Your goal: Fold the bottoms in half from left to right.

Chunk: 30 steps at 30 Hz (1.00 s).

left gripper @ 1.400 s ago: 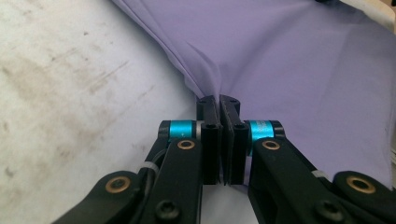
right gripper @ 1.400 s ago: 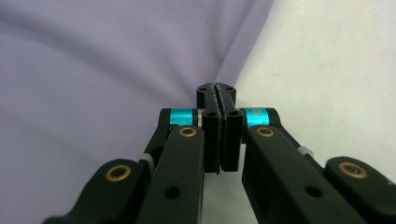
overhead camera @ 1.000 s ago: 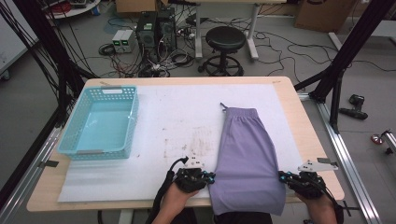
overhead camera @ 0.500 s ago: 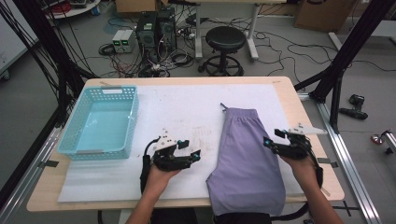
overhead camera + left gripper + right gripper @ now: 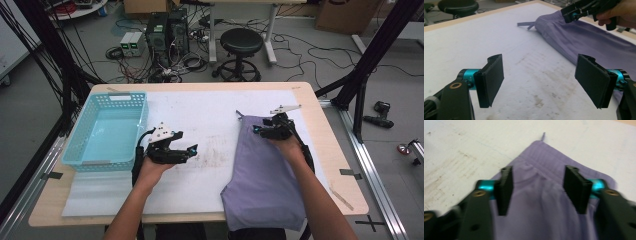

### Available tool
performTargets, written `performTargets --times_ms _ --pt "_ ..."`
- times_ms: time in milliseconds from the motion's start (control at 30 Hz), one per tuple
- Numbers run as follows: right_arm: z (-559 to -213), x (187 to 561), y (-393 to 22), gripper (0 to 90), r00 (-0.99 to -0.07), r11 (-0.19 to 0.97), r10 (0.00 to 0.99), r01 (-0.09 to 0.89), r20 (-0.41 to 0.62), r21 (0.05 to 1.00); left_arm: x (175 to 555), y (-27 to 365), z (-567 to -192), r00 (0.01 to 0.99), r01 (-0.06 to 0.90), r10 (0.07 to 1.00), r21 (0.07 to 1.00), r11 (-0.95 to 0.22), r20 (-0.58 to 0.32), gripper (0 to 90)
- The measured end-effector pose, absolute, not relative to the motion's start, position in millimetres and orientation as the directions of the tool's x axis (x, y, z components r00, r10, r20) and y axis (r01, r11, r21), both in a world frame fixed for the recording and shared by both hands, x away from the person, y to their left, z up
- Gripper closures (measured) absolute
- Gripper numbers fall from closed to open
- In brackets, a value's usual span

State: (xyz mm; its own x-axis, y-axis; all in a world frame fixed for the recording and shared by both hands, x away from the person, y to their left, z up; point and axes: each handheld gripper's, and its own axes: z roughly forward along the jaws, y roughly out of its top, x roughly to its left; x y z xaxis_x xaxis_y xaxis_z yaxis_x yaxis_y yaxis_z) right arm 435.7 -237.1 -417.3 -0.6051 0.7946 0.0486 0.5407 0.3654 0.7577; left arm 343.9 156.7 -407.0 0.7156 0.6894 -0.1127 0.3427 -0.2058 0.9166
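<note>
A purple garment (image 5: 265, 175) lies lengthwise on the right half of the white mat (image 5: 200, 107), with its near end hanging over the table's front edge. My left gripper (image 5: 192, 149) hovers over bare mat to the garment's left. Its jaws have just been opening and now stand open with nothing between them (image 5: 544, 85). My right gripper (image 5: 256, 130) hangs over the garment's far end, near the drawstring (image 5: 239, 114). Its jaws have just been closing but are still open (image 5: 541, 192), and the cloth (image 5: 541, 170) lies under them, untouched by the pads.
A light blue plastic basket (image 5: 80, 150) stands empty at the table's left side. Brown stains mark the mat between the two grippers. Beyond the table's far edge are a black stool (image 5: 241, 42), computer cases and loose cables on the floor.
Both grippers have let go of the garment's near end and opened. The left one moved left and away over the mat; the right one travelled along the garment to its far end.
</note>
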Motion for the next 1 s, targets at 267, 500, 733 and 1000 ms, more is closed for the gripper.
performTargets --times_ms 267,500,733,1000 --pt "-437 466 -207 61.2 -0.6 0.432 0.8 0.594 0.015 0.679 349 163 -410 0.681 0.384 0.718 0.904 -0.186 -0.142 23.2" --pt "-435 471 -209 51.9 -0.6 0.411 0.799 0.601 0.047 0.686 352 161 -412 0.684 0.394 0.714 0.9 -0.185 -0.153 23.2" --pt "-424 455 -262 77.0 -0.543 0.359 0.838 0.621 0.052 0.697 355 156 -414 0.681 0.386 0.715 0.907 -0.166 -0.159 23.2" --pt "-435 457 -278 70.9 -0.47 0.347 0.883 0.644 -0.005 0.682 357 154 -415 0.667 0.398 0.72 0.908 -0.129 -0.191 23.2"
